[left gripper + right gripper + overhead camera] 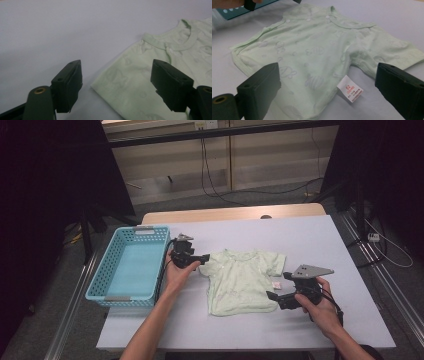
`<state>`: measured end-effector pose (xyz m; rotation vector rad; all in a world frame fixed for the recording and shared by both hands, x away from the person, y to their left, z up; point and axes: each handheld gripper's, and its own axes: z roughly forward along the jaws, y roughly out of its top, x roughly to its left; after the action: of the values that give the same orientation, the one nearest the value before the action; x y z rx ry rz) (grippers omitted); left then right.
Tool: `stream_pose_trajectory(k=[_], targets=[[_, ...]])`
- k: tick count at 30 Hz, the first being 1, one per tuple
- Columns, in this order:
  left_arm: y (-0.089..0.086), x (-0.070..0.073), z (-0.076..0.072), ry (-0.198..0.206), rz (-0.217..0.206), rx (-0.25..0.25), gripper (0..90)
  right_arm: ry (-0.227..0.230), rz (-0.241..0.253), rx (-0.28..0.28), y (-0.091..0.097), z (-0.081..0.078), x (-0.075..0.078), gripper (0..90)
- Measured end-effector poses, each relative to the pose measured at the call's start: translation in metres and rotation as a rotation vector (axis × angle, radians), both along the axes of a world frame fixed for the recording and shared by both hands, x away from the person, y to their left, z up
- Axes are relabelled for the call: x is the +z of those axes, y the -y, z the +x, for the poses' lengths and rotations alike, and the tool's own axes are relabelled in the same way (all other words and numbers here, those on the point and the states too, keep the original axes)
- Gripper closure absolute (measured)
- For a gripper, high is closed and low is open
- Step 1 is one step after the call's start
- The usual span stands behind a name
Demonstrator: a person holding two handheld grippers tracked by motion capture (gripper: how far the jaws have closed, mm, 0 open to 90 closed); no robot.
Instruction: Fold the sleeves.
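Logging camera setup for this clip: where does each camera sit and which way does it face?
High view: above the person's side, looking forward and down on the table, basket and shirt; forearms, both grippers.
Left gripper view: rides the left gripper, facing a shirt sleeve; open jaws.
Right gripper view: rides the right gripper, facing the shirt's side and tag; open jaws.
Shared: the shirt.

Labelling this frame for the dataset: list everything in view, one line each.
shirt: 1, pale green, flat mid-table, between the grippers
tag: 1, white, red print, at the shirt's side seam
basket: 1, light blue, table's left side
table: 1, whitish top
cables: several, dark, floor beyond the table
left gripper: 1, black, jaws apart at a sleeve, no contact seen
right gripper: 1, black, jaws open by the hem
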<state>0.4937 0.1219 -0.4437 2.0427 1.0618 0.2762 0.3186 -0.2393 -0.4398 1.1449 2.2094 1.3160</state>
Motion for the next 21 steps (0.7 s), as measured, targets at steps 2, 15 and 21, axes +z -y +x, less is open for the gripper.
stream_pose_trajectory(k=[2, 15, 21], targets=[[0.001, -0.001, 0.001, 0.000, 0.004, -0.008, 35.8, 0.003, -0.004, 0.003, 0.000, 0.000, 0.000, 5.7], [0.001, -0.013, 0.007, -0.010, 0.063, 0.015, 63.7, 0.007, -0.011, 0.015, 0.000, -0.003, 0.000, 5.7], [0.004, -0.012, 0.004, 0.000, 0.105, -0.015, 73.3, 0.008, -0.015, 0.012, 0.000, -0.003, 0.000, 5.7]])
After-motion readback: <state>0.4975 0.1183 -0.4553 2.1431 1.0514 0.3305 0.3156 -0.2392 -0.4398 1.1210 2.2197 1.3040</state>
